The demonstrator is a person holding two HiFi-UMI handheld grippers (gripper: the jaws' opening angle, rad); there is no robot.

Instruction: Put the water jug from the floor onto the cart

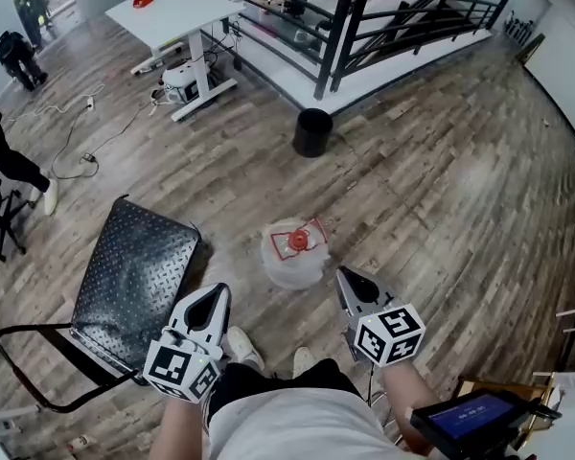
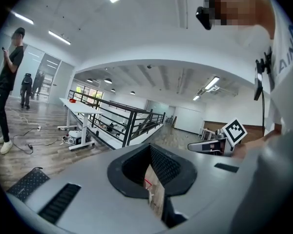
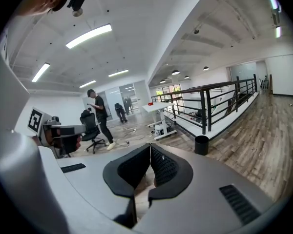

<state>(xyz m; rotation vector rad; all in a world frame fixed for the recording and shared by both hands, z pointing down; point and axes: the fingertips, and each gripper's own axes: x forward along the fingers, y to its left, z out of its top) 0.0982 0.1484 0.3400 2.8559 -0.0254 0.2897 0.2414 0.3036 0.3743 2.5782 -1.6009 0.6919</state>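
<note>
Scene, head view:
- The jug (image 1: pixel 294 253) stands upright on the wood floor (image 1: pixel 431 199), red cap on top. It is not on the cart.
- The cart (image 1: pixel 139 278) is a black tread-plate deck lying to the left of the jug, near it but not touching. Its black tube handle sits at the lower left end.
- A black bin (image 1: pixel 312 132) stands beyond the jug, well apart from it. A white desk (image 1: pixel 177 12) and a dark railing (image 1: pixel 364 12) lie further back.
- A person (image 1: pixel 2 156) shows at the left edge.

Grippers:
- Left gripper (image 1: pixel 218 293): the jaw tips meet, with nothing clamped between them. It hovers above the floor, short of the jug and to its left, over the near corner of the cart.
- Right gripper (image 1: pixel 348 278): the jaws are fully closed and empty. It hovers just to the right of the jug, apart from it.
- The jug lies between the two grippers and slightly ahead of them. Neither one touches it.
</note>
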